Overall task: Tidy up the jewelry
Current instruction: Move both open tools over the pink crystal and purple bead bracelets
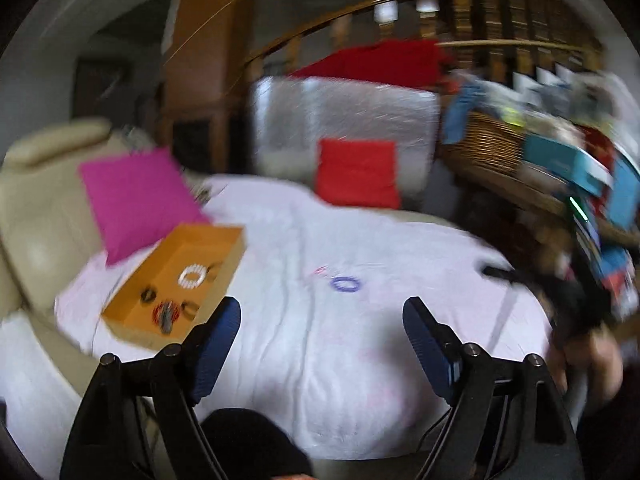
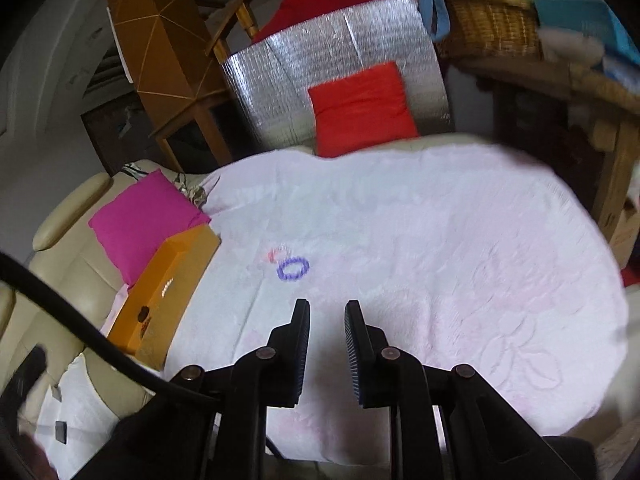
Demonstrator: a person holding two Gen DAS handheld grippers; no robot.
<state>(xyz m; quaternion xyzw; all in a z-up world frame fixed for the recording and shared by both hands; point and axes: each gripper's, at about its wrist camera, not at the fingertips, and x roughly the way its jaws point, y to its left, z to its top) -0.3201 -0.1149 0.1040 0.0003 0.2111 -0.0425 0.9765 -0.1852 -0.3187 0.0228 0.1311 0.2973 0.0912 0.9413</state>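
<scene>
An orange box point(image 1: 176, 284) lies on the pale pink cloth point(image 1: 360, 360) at the left and holds a white bead bracelet point(image 1: 193, 276) and several darker pieces. A purple bead bracelet point(image 1: 345, 283) lies on the cloth, with a small pinkish piece point(image 1: 321, 270) beside it. My left gripper point(image 1: 322, 316) is wide open and empty, just short of the purple bracelet. In the right wrist view the purple bracelet point(image 2: 293, 268) lies ahead of my right gripper point(image 2: 327, 307), whose jaws stand narrowly apart and empty. The box point(image 2: 168, 292) is to its left.
A magenta cushion point(image 1: 136, 200) rests on the cream sofa point(image 1: 40, 216) behind the box. A red cushion point(image 2: 360, 108) leans on a silver foil panel point(image 2: 340, 52). A wicker basket point(image 2: 488, 28) with clutter stands at the right. The right gripper's black shape point(image 1: 576, 304) shows at the cloth's right edge.
</scene>
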